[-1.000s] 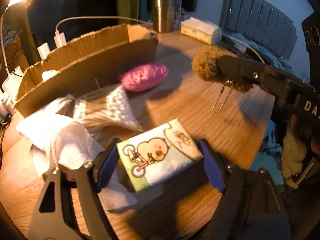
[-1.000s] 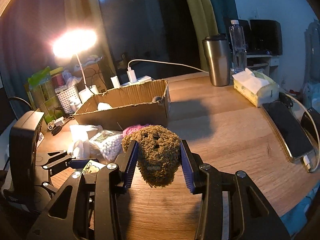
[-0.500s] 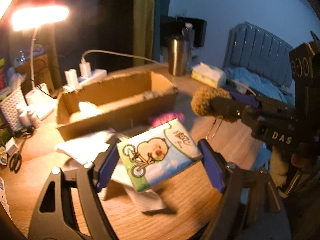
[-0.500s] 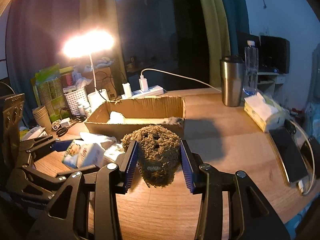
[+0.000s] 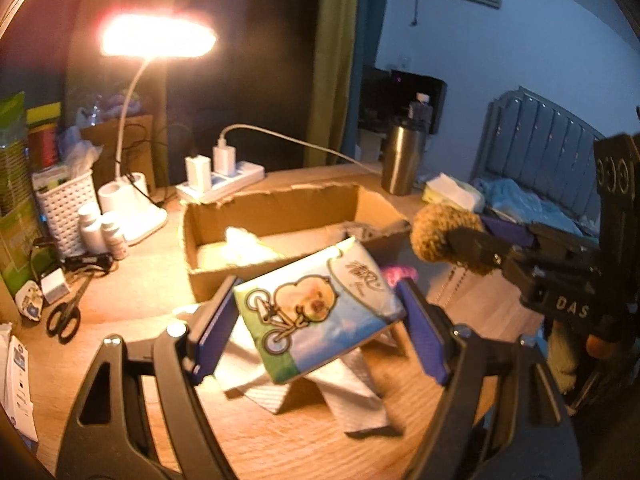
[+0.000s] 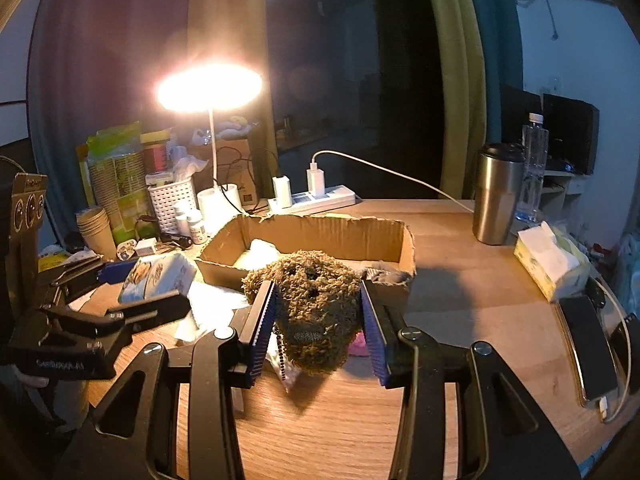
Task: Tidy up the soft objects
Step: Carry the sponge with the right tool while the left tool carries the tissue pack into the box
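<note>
My left gripper [image 5: 316, 320] is shut on a tissue pack [image 5: 316, 316] printed with a cartoon animal on a bicycle, held tilted above the wooden table. A brown fuzzy plush toy [image 6: 316, 304] with a small chain is clamped in my right gripper [image 6: 320, 320]. The same plush [image 5: 440, 236] and right gripper appear at the right of the left wrist view. An open cardboard box [image 5: 276, 232] stands just beyond both, with something white inside. White soft items [image 5: 344, 384] and a pink one [image 5: 396, 274] lie on the table under the pack.
A lit desk lamp [image 5: 156, 40], a white basket [image 5: 64, 208], small bottles and scissors [image 5: 66, 312] crowd the left. A power strip [image 6: 316, 200], steel tumbler [image 6: 496, 196], tissue box [image 6: 548, 260] and phone [image 6: 588, 344] sit behind and right.
Both grippers have risen from the table with their loads, and the views now look over the box rim. The tissue pack has left the white pile below it.
</note>
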Demonstrator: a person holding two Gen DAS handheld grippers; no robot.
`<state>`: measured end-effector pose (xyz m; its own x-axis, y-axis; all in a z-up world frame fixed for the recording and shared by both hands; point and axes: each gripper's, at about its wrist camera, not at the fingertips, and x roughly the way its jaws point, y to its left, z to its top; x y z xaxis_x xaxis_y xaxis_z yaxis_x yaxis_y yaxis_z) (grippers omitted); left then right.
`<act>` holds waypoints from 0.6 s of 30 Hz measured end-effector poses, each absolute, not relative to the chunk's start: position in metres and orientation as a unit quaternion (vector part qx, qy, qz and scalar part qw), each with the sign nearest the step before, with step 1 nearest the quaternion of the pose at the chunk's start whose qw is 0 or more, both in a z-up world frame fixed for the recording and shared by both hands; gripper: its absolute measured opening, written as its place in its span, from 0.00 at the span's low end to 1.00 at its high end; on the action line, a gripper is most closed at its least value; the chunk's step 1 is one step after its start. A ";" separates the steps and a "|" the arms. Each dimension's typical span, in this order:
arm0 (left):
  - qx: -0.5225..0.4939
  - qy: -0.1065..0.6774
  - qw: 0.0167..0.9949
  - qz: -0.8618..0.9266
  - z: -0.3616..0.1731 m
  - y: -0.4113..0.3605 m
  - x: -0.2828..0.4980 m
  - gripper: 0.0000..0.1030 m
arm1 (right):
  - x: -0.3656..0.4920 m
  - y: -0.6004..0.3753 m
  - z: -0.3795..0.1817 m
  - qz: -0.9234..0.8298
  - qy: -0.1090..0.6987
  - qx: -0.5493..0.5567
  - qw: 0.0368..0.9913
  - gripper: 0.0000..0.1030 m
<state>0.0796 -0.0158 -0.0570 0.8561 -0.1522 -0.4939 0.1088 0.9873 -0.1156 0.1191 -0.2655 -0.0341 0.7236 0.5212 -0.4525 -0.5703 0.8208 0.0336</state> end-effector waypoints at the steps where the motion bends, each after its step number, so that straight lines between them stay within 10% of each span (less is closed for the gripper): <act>1: -0.044 0.257 0.963 -0.065 -0.057 -0.013 0.081 0.76 | 0.120 -0.263 -0.034 0.296 0.227 -0.055 0.926 0.42; 18: -0.069 0.216 0.973 -0.030 -0.045 0.034 0.099 0.76 | 0.148 -0.233 -0.019 0.293 0.215 -0.071 0.929 0.42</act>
<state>0.0990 0.0335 -0.0451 0.9045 -0.0876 -0.4174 0.0276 0.9887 -0.1476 0.1475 -0.2330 -0.0187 0.7353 0.5144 -0.4412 -0.5755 0.8178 -0.0057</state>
